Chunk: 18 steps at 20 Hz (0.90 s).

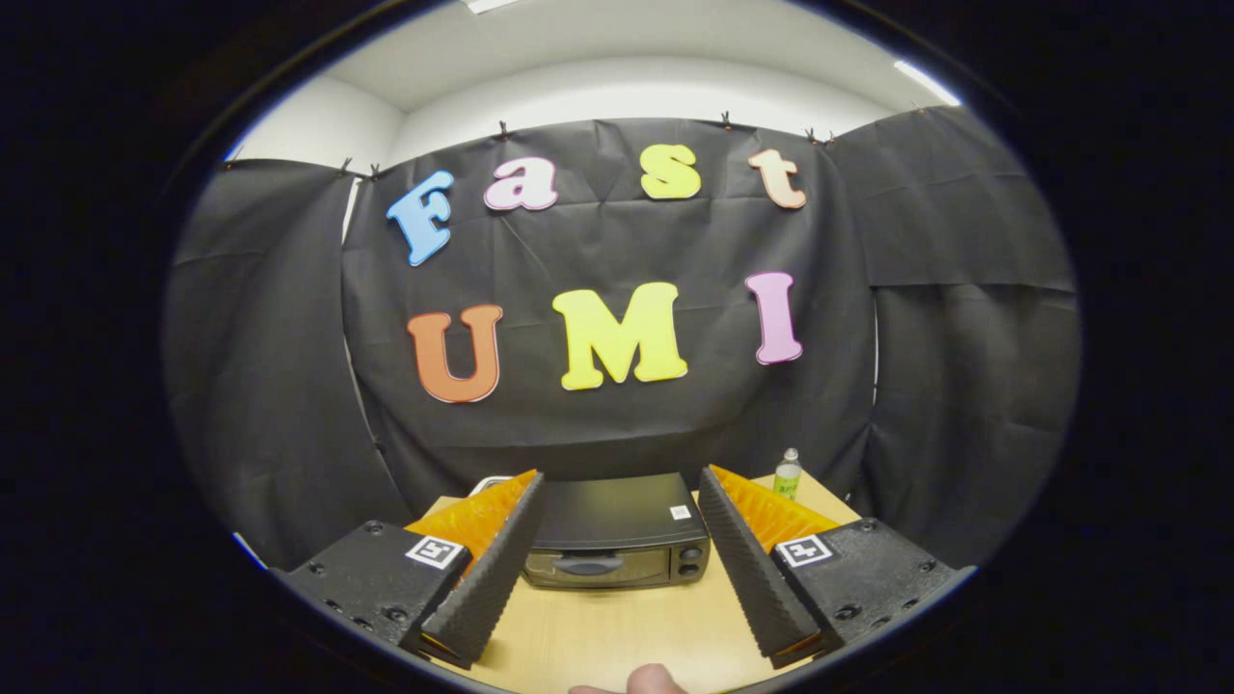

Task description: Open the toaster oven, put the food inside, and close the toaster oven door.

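A light wooden table (617, 636) runs forward under the gripper to the black cloth wall of the booth. On it, near the back, stands the black and silver toaster oven (617, 540), a low box with a dark top, a glass door carrying a horizontal handle, and round knobs down its right side. The door is shut. The oven sits beyond the fingertips, framed in the gap between the two fingers, with bare tabletop between it and them.

The black gripper (622, 477) with orange-backed ribbed fingers (496, 559) is spread wide and grips nothing. Nothing lies in the line from the fingers to the oven door.

Behind the left finger, just beside the oven's left rear corner, a pale rim of some object (489, 481) peeks out; what it is cannot be told. A small green plastic bottle with a pale cap (789, 474) stands upright near the table's far right corner, apart from the oven. A fingertip (651, 680) of the person shows at the near edge of the table.
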{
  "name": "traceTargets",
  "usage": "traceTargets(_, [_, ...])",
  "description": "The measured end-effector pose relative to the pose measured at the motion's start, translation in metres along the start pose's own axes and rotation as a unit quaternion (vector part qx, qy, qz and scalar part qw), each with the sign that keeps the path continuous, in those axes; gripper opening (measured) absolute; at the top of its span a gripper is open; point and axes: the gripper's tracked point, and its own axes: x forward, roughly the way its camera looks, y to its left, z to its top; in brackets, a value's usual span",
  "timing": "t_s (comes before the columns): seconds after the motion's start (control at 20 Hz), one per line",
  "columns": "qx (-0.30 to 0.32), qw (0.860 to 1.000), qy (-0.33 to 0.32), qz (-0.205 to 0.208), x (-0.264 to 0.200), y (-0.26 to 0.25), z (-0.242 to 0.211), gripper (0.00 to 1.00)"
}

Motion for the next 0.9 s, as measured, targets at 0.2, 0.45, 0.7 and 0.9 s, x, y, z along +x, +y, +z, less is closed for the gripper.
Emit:
traceTargets(0.2, [0.006,1.0,0.009,0.011,0.008,0.009,-0.008,1.0])
traceTargets(0.45, [0.014,0.999,0.023,0.02,0.036,0.02,-0.025,1.0])
traceTargets(0.7, [0.011,0.998,0.045,0.031,0.078,0.027,-0.062,1.0])
traceTargets(0.9, [0.015,0.998,0.055,0.041,0.114,0.032,-0.099,1.0])
